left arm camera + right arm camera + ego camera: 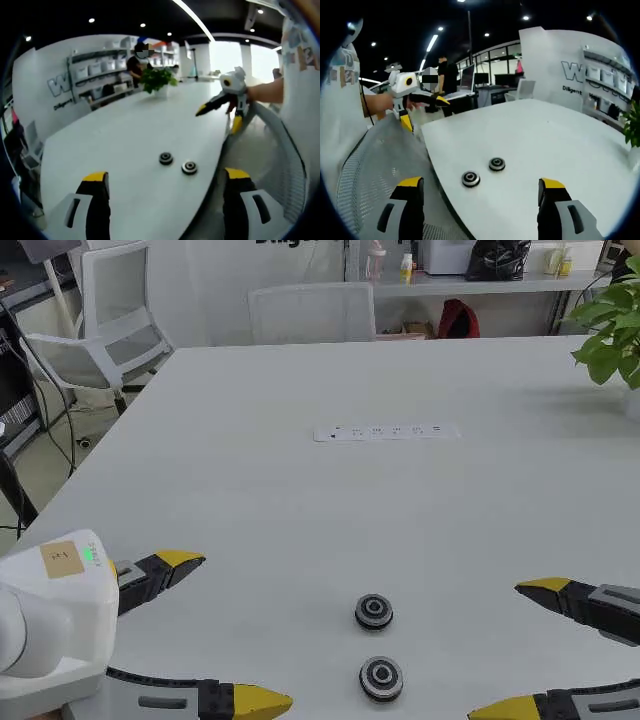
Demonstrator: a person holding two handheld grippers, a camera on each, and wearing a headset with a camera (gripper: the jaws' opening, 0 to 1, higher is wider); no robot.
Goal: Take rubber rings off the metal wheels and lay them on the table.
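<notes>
In the head view the right gripper point(497, 650) and the plant point(608, 340) were cut off by the right edge, and the wheels point(374, 612) were too small to show where rubber met metal.

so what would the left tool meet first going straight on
Likely the metal wheel farther in on the table, centred ahead of the left tool; depth is unclear.

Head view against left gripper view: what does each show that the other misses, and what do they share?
Head view: a white power strip and an office chair behind the table. Left gripper view: wall shelves and a hand holding the right claw. Shared: the table, far wheel, near wheel, plant, and the left claw and right claw, both open.
</notes>
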